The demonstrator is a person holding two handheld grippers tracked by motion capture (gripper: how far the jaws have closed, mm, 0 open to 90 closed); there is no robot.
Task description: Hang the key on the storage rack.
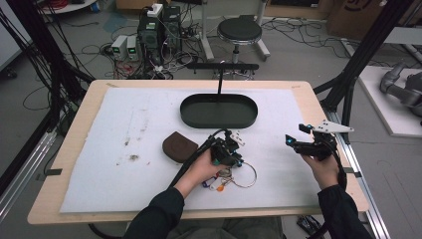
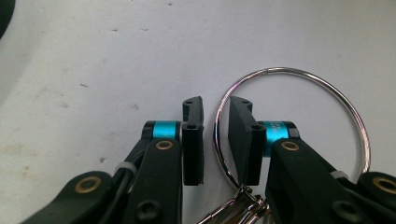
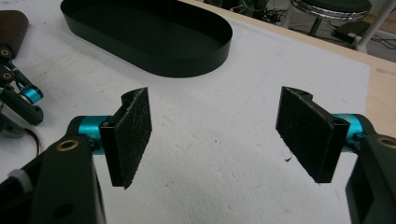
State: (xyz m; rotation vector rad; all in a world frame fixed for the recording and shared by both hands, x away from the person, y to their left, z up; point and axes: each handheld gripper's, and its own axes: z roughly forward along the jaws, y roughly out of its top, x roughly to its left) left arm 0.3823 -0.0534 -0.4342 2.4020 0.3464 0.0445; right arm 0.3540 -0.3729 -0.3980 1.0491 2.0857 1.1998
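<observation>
My left tool (image 2: 215, 135) stands over the key ring (image 2: 299, 93), and its wire passes exactly through the narrow gap between my two jaws. The jaws are nearly closed, but the pads do not press the wire yet, so I hold nothing. In the left tool's view the big loop lies flat on the white worktop cover (image 2: 93, 60) and opens toward the upper right of the frame, while the keys (image 2: 238, 205) hang together at the lower centre. In the high view the ring (image 1: 244, 175) lies at the lower centre, just right of my left hand (image 1: 199, 169), with small coloured tags (image 1: 216, 184) beside it. The ring is thin, shiny steel. My right tool (image 3: 215, 135) is wide open and empty, well apart, at the right side. The left is the nearer.
</observation>
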